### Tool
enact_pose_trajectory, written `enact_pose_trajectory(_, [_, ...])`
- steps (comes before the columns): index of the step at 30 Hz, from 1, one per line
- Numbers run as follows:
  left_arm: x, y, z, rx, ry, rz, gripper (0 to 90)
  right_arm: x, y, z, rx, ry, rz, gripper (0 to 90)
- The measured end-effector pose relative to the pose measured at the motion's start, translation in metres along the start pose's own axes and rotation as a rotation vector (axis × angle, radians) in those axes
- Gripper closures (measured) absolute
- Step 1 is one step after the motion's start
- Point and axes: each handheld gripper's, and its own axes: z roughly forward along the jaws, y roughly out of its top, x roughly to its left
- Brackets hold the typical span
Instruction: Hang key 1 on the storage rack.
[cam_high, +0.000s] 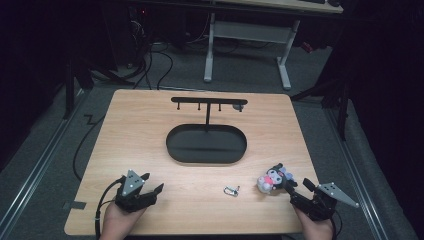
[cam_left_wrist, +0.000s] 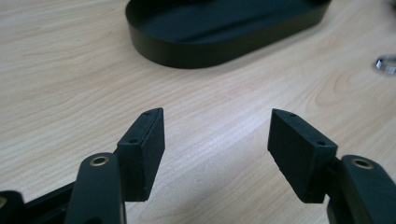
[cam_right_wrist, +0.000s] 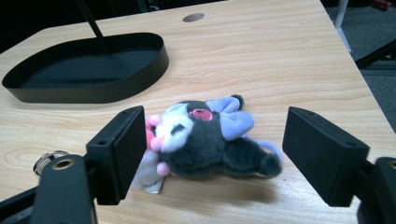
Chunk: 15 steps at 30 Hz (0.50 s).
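So my right hand-held gripper (cam_right_wrist: 212, 154) is spread wide with the little plush toy (cam_right_wrist: 210, 137) lying between the jaws. The pads aren't pressing on it: the left jaw sits right beside the pink-and-white face end, and there's a clear gap between the tail end and the other jaw. The plush is dark grey with a lilac bow and pink bits, lying on its side on the wooden surface (cam_high: 150, 130) near the front right corner. In the high view it sits at (cam_high: 272, 178), just ahead of my right hand.

My left hand-held gripper (cam_left_wrist: 215, 144) is open too, nothing between the jaws, just bare wood grain. It's over the front left part of the surface (cam_high: 141, 187), well apart from the plush.

Container-wise: there's a black oval tray (cam_high: 175, 150) in the middle of the surface. Its low wall runs all the way round and the floor of it looks bare and dark in all three views. A thin black post rises from its back edge and carries a horizontal bar with small pegs (cam_high: 207, 101).

Between my two hands, on the wood, lies a small metal clip or ring thing (cam_high: 231, 190), near the plush but not touching it. Too small for me to say exactly what it is.
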Motion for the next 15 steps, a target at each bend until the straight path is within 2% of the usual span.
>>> enact_pose_trajectory(5, [0.0043, -0.0031, 0.0018, 0.002, 0.002, -0.007, 37.2, 0.0025, -0.0045, -0.0009, 0.018, 0.001, -0.007, 26.4])
enact_pose_trajectory(7, [0.0069, -0.0045, 0.0036, 0.0, -0.005, -0.036, 37.1, -0.0001, -0.0048, -0.0001, 0.025, 0.01, -0.013, 28.3])
enact_pose_trajectory(11, [0.0082, -0.005, 0.0039, -0.008, -0.008, -0.051, 37.2, -0.0021, -0.0053, -0.0002, 0.031, 0.01, -0.03, 30.8])
enact_pose_trajectory(13, [0.0088, -0.0049, 0.0041, -0.012, -0.004, -0.059, 37.2, -0.0054, -0.0063, -0.001, 0.04, 0.007, -0.065, 39.0])
enact_pose_trajectory(14, [0.0088, -0.0049, 0.0041, -0.012, -0.004, -0.059, 37.2, -0.0054, -0.0063, -0.001, 0.04, 0.007, -0.065, 39.0])
enact_pose_trajectory(15, [0.0089, -0.0054, 0.0043, -0.012, -0.001, -0.059, 37.2, -0.0069, -0.0069, -0.0013, 0.063, -0.005, -0.094, 53.2])
